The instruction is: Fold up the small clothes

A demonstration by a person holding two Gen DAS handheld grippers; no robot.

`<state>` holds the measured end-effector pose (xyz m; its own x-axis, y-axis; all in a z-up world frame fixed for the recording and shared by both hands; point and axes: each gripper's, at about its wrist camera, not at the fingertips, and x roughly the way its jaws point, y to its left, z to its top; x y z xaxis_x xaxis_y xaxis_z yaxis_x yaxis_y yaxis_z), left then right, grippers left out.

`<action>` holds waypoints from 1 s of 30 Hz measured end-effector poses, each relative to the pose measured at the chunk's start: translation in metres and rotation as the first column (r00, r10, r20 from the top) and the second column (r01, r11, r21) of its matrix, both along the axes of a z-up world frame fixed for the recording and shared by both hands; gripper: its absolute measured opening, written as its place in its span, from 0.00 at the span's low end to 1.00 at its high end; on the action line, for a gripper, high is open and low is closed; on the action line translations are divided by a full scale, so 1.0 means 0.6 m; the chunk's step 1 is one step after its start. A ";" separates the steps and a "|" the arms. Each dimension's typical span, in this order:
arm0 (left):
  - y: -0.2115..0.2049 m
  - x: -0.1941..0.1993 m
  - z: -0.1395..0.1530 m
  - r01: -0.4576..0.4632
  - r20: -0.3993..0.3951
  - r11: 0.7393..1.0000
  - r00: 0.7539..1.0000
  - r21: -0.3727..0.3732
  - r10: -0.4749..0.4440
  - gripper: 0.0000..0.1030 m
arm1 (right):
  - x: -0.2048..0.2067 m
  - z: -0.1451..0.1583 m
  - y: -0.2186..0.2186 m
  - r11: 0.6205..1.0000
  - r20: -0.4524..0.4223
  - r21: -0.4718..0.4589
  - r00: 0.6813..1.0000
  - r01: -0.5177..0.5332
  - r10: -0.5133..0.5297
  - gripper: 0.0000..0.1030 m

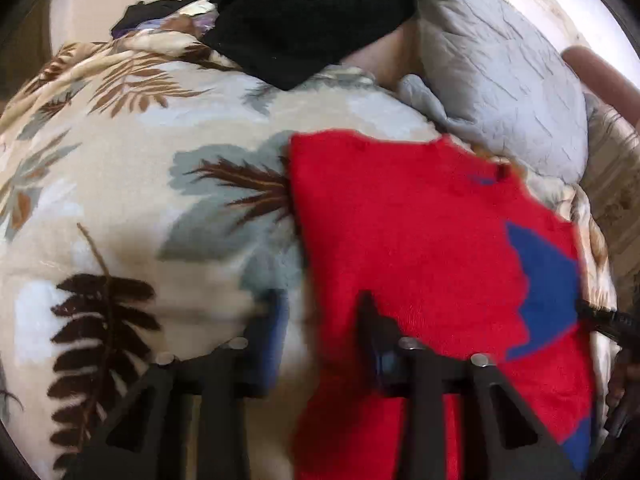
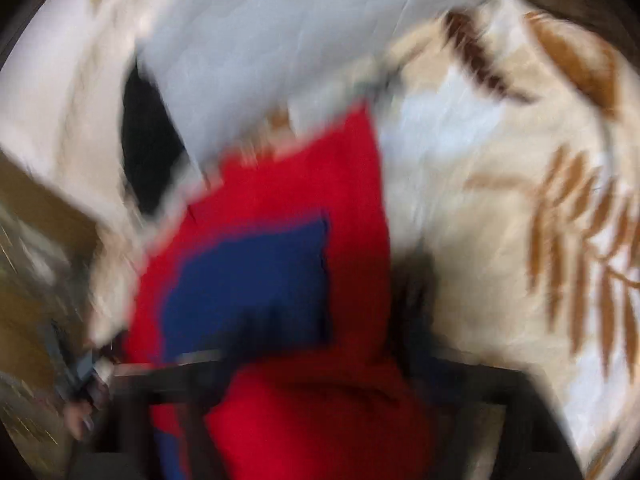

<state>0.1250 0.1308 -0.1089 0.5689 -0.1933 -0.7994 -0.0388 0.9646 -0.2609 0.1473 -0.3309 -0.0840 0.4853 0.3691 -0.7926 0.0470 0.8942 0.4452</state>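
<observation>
red garment (image 1: 404,232) lies under the left gripper's (image 1: 320,320) right finger.

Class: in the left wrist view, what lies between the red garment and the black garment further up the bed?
Only the leaf-print blanket: a bare stretch of it separates the red garment from the black garment in the left wrist view.

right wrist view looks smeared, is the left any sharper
Right wrist view: heavy motion blur, the red and blue knit garment and leaf-print blanket streaked. Left wrist view: sharper on the garment, soft only near the left gripper.
</observation>
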 end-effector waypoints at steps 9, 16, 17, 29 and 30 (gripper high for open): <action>0.000 -0.045 0.041 -0.062 -0.054 0.996 0.997 -0.056 0.059 0.75 | -0.079 0.036 -0.073 0.971 0.017 0.156 0.982 0.182 -0.187 0.69; 0.000 -0.260 0.055 0.027 -0.007 0.996 1.000 -0.088 -0.028 0.76 | -0.257 0.042 -0.035 0.985 -0.040 0.168 0.999 0.027 -0.021 0.90; -0.002 -0.293 0.049 0.039 -0.032 0.994 0.999 -0.097 -0.042 0.76 | -0.278 0.033 -0.034 0.985 -0.067 0.172 0.998 0.024 -0.012 0.89; -0.025 -0.464 0.015 0.044 -0.143 0.986 0.987 -0.158 -0.067 0.76 | -0.428 -0.006 0.002 0.975 -0.127 0.221 0.992 0.012 0.017 0.73; -0.027 -0.462 0.013 0.041 -0.145 0.987 0.987 -0.157 -0.064 0.76 | -0.431 -0.007 0.000 0.974 -0.127 0.224 0.992 0.016 0.013 0.73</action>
<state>-0.1523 0.1148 -0.1012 0.4313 -0.3462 -0.8332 -0.0384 0.9156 -0.4003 -0.1113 -0.3307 -0.0880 0.3867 0.5437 -0.7449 0.1173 0.7722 0.6245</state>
